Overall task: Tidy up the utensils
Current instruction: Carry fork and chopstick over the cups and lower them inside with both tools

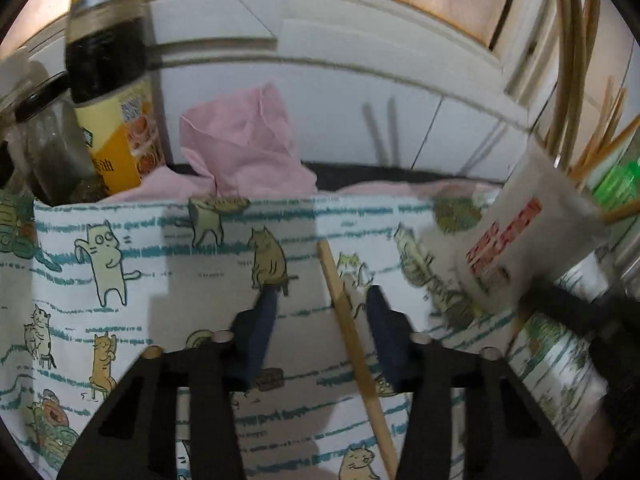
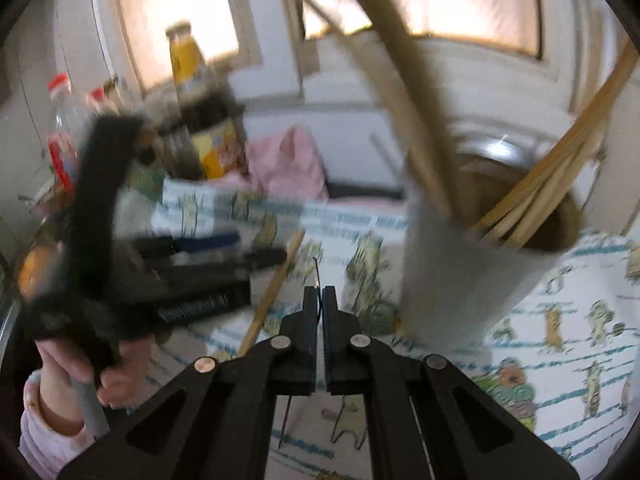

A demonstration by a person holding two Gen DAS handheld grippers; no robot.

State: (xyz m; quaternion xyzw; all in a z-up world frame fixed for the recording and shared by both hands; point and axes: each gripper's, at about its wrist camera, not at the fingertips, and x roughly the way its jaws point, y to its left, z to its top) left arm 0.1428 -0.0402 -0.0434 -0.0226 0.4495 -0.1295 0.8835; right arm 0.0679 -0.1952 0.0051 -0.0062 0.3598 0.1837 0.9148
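Left tool [image 1: 320,300]: hovered part-spread over the cat-print cloth [image 1: 120,248]; the loose chopstick [image 1: 352,340] lay between its pads, just beside the right one, not yet pinched
Right tool [image 2: 319,300]: pressed together, holding no chopstick; something thin and dark showed in the seam, too fine to name
Cup [image 2: 460,264]: stood near on the tabletop, other chopsticks [image 2: 540,200] leaning inside
Risk: an off-centre pinch might have swivelled or rolled the stick away; a swing could have tipped the cup

Chopstick [image 1: 352,340] lying on the cloth-covered bench [image 1: 120,240], cup [image 2: 452,264] standing to its right with more chopsticks [image 2: 552,184] in it, crumpled cloth [image 1: 244,144] behind, bottle [image 1: 108,80] and jar [image 1: 52,152] at rear left.
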